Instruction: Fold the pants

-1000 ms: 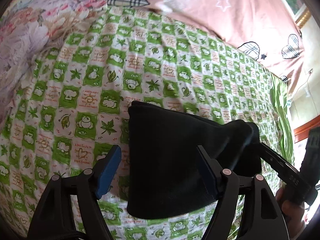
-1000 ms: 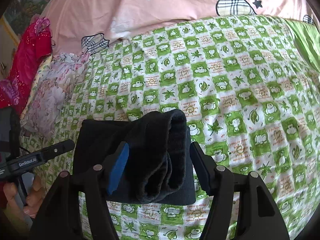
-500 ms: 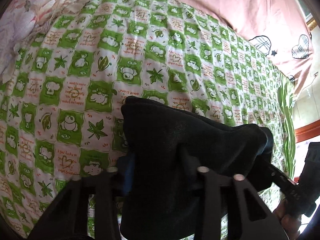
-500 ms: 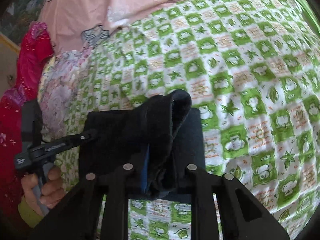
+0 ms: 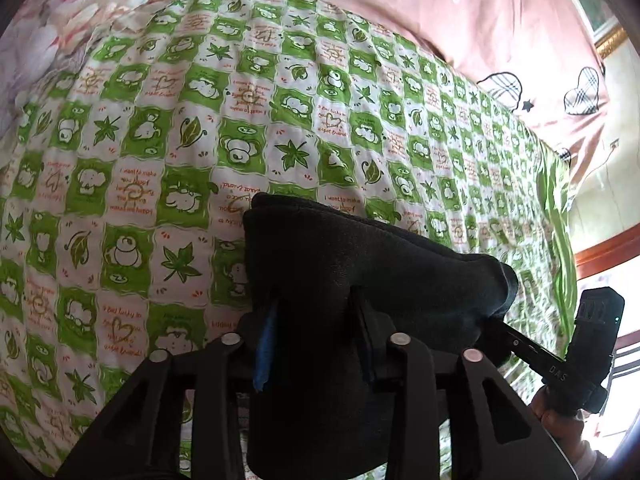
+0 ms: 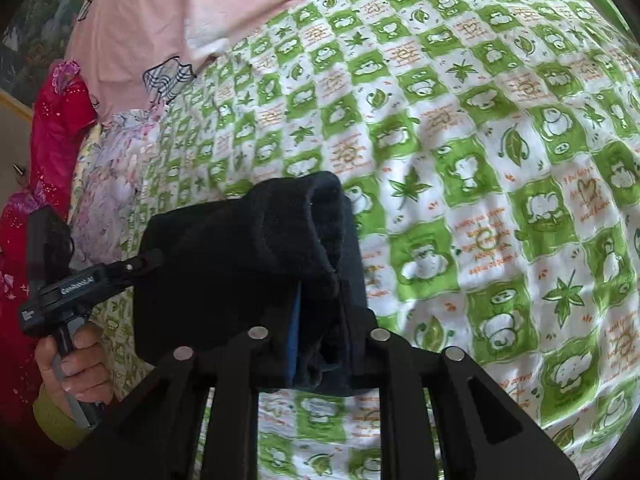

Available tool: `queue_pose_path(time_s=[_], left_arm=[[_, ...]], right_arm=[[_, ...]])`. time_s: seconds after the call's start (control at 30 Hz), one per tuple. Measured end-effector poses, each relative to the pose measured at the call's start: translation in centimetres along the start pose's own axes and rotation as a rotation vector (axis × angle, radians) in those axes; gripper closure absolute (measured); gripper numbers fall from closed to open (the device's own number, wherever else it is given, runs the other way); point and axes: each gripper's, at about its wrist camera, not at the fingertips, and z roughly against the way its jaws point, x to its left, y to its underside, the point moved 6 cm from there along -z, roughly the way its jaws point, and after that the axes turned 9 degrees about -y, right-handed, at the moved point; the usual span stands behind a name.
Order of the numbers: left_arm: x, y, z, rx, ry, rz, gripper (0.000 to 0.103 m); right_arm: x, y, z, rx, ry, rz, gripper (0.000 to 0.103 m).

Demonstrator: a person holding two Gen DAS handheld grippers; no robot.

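Black folded pants (image 5: 360,264) lie on the green-and-white checked bed sheet (image 5: 160,140). My left gripper (image 5: 316,320) clamps their near edge toward the left end, cloth filling the gap between the blue pads; its jaws are opening slightly. In the right wrist view the pants (image 6: 240,248) bulge up in a thick rolled fold. My right gripper (image 6: 322,320) pinches that fold at the right end, pads pressed on the cloth, jaws also opening a little. A hand (image 6: 68,364) holds the left gripper's handle at the pants' far side.
A pink duvet (image 5: 480,20) with plaid hearts covers the bed's far end. A floral cloth (image 5: 60,20) lies at the left, with a red garment (image 6: 56,132) beside it. The bed's right edge (image 5: 556,208) drops off near a wooden skirting.
Both grippers went from open around the pants to closed on the cloth. The right gripper dropped lower toward the bed and the fold now stands up between its fingers.
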Motion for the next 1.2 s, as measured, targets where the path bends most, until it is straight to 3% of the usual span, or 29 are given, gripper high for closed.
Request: queue_pose_path(time_s=[0.1,0.2,0.43,0.5,0.53,0.9,1.2], left_arm=[[0.5,0.0,0.0,0.009,-0.003,0.012,0.053],[1.2,0.1,0.4,0.013,-0.016,0.025,0.044],[2.0,0.8,1.5,0.021,-0.039,0.020,0.040],[1.9,1.1,1.8,0.028,-0.030,0.021,0.037],[1.8,1.3,1.9,0.028,-0.026,0.022,0.037],[2.0,3.9,0.6,0.067,-0.033,0.027,0.026],[2.5,4.1,-1.1,0.070,-0.025,0.027,0.026]], right_arm=[[-0.7,0.1,0.4,0.001,0.006,-0.022,0.070],[-1.0,0.3,1.1,0.003,0.009,-0.031,0.068],[1.4,-1.2,2.4,-0.042,-0.019,0.007,0.064],[2.3,-1.8,2.3,-0.053,-0.044,0.012,0.050],[2.5,-1.9,2.1,-0.055,-0.049,0.015,0.048],[1.2,-0.7,-0.8,0.004,-0.025,-0.012,0.046],[-0.5,-0.3,-2.0,0.015,-0.114,-0.059,0.041]])
